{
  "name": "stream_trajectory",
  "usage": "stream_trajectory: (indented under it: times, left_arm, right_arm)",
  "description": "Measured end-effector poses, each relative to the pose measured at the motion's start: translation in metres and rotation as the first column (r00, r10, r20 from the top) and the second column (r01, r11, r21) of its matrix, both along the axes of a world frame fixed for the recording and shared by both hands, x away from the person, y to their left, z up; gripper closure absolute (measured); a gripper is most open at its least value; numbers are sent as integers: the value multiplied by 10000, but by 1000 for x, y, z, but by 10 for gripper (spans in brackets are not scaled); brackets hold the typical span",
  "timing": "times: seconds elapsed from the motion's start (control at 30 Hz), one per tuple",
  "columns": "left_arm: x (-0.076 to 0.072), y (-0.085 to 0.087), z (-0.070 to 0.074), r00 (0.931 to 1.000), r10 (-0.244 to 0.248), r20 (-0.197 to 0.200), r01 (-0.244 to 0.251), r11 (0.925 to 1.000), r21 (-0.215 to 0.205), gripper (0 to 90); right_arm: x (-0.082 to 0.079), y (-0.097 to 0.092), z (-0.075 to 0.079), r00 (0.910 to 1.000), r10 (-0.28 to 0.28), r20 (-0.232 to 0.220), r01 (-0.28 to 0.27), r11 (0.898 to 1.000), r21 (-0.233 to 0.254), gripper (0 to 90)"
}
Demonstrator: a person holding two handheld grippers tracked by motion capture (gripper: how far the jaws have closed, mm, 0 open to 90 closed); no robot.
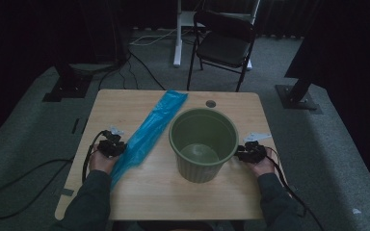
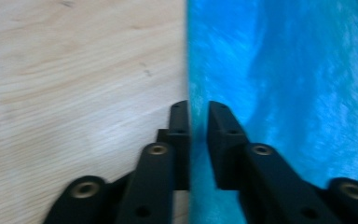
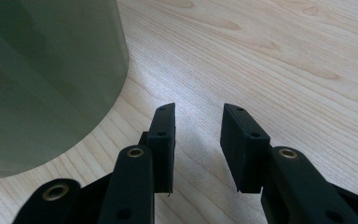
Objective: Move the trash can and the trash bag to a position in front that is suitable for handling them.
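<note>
Blue bag (image 2: pixel 279 93) | edge between left tongs (image 2: pixel 198 116) | tongs parted

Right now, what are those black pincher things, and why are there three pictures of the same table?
They are grippers, tools with two black jaws, and a person holds one in each hand. The big picture comes from a camera above the table, looking down. There you see the left gripper beside a long blue plastic bag and the right gripper next to a green bucket.

The other two pictures come from small cameras riding on the grippers. The left gripper view shows its jaws close together at the bag's edge, with a thin bit of blue between them; whether they pinch it is hard to tell. The right gripper view shows its jaws apart over bare wood, holding nothing, with the bucket wall beside them.
</note>
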State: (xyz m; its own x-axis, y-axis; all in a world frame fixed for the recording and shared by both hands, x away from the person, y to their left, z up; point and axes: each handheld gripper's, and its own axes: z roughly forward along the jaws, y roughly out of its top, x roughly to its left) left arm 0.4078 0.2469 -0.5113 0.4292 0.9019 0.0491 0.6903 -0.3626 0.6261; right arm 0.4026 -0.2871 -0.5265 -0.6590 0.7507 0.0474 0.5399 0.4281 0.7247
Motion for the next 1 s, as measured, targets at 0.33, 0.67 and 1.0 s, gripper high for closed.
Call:
stream_trajectory:
  times: [0.33, 0.67, 1.0]
  left_arm:
    - [6, -46, 25, 9897, -1225, 745, 1308, 9842, -1194, 569]
    - [37, -85, 8, 9925, -1221, 19, 1221, 9921, -295, 561]
    - [20, -66, 3, 9861, -1602, -433, 1609, 9869, 126, 861]
  right_arm:
    - [-1, 1, 4, 10000, 35, 90, -36, 9999, 117, 630]
    - [-4, 10, 9, 9992, 322, 217, -324, 9994, 110, 600]
    - [-7, 11, 12, 9986, 505, 135, -508, 9984, 229, 586]
